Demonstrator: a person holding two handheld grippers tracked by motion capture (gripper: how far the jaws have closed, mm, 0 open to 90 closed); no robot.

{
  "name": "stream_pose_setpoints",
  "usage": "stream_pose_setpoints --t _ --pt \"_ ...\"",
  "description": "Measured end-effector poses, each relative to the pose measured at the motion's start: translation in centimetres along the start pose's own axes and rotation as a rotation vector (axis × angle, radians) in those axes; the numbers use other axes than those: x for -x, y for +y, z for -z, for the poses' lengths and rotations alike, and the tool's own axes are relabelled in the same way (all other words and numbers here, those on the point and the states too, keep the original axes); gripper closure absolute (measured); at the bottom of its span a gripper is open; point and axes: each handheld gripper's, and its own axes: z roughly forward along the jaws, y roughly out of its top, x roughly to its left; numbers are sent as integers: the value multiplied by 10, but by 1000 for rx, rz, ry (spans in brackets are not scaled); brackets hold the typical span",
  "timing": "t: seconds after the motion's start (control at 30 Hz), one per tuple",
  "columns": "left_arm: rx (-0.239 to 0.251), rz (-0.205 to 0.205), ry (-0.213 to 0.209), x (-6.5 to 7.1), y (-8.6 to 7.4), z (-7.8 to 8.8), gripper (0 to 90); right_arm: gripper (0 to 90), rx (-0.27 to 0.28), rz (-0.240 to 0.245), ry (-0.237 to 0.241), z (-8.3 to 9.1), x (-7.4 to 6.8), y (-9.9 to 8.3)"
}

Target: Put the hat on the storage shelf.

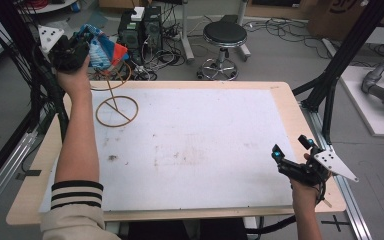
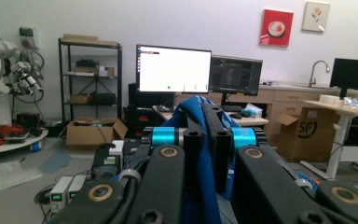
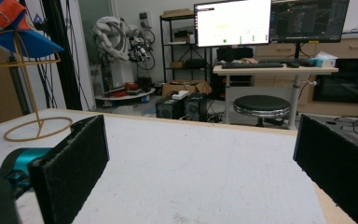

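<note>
1. Your left gripper (image 1: 82, 47) has its jaws clamped tight on the blue, white and orange cloth (image 1: 102, 50), held above the gold wire stand (image 1: 116, 107) at the table's (image 1: 285, 107) far left corner.
2. The stand looks light (thin wire, ring base), so dragging the cloth across its top hoop could tip it.
3. A thin pinch of fabric may slip free.
4. Your right gripper (image 1: 292, 150) rests near the right edge, jaws wide apart, holding nothing.
</note>
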Motion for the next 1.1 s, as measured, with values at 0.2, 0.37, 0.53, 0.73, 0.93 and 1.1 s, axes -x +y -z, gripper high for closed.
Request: stream_pose_setpoints --t 0.2,0.37,0.53,0.73,0.93,1.1 --pt "-17 13 16 -2 -12 -3 867 29 7 2 1 1 0 -1" --pt "-25 13 29 0 -18 -5 796 30 13 5 0 2 1 -1" --pt "-43 -1 53 1 -23 -6 649 30 12 9 2 1 0 -1" --pt "-42 0 72 2 -24 -4 542 30 12 16 3 1 0 -1" --pt "-30 22 69 1 -21 1 431 30 18 12 6 1 -1 0" --pt "-12 33 34 3 -17 10 325 30 15 15 8 1 -1 0"
